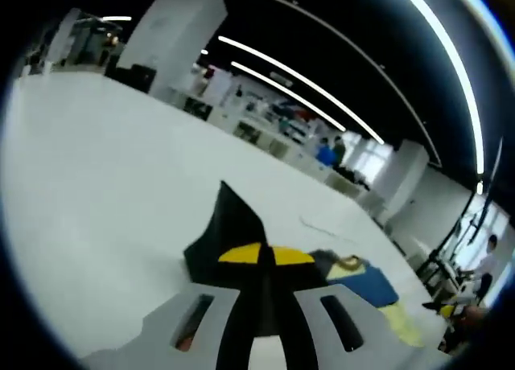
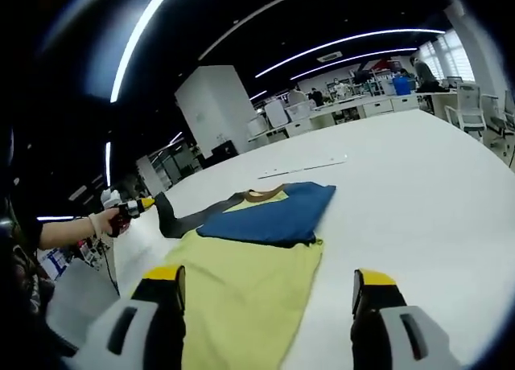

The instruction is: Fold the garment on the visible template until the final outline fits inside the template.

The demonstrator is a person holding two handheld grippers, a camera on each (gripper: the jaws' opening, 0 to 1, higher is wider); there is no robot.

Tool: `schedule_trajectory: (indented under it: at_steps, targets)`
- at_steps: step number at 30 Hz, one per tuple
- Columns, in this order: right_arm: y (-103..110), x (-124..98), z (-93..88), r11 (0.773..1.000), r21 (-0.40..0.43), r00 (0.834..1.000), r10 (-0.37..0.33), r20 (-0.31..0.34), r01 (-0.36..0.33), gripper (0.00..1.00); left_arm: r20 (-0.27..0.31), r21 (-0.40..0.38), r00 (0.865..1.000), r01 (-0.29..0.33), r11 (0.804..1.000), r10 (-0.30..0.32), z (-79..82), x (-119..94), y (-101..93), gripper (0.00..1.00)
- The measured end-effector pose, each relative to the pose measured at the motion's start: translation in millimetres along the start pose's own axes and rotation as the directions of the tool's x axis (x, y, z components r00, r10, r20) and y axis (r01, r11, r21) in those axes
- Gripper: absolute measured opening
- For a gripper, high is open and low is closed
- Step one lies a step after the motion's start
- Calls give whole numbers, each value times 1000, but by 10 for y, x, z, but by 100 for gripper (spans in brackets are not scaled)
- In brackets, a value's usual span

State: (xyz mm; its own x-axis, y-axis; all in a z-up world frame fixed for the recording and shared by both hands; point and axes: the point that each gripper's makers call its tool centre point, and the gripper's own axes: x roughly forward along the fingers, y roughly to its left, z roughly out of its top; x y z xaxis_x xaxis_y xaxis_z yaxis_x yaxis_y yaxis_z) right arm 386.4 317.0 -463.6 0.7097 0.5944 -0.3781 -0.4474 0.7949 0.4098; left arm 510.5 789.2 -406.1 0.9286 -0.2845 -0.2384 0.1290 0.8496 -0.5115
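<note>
Left tongs (image 1: 265,257) clamped shut, right tongs (image 2: 265,285) wide apart.

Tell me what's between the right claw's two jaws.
In the right gripper view, the garment's yellow part and bare white table lie between the open right claw jaws.

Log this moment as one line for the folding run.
left gripper: shut on black sleeve | right gripper: open, above yellow garment | blue panel: folded over | surface: white table

Bright ceiling strip lights (image 2: 338,44) glare overhead, w/ dark ceiling. Left gripper view soft, motion-blurred; both views bend at edges.
</note>
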Motion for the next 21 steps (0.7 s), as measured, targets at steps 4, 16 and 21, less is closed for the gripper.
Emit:
schedule_trajectory:
  at_steps: [4,16,21]
  targets:
    - [-6,-81,-35,1000,10,1000,-13,19,13,86,6,0,998,70,998,-70,14,161,-300,0]
    - [-49,-258,-92,998,22,997,-59,46,58,85,-107,23,929,359,933,-355,-394,664,-1610,0]
    - [-63,-316,-115,997,43,995,-74,62,71,85,-112,5,910,403,915,-400,-480,808,-1924,0]
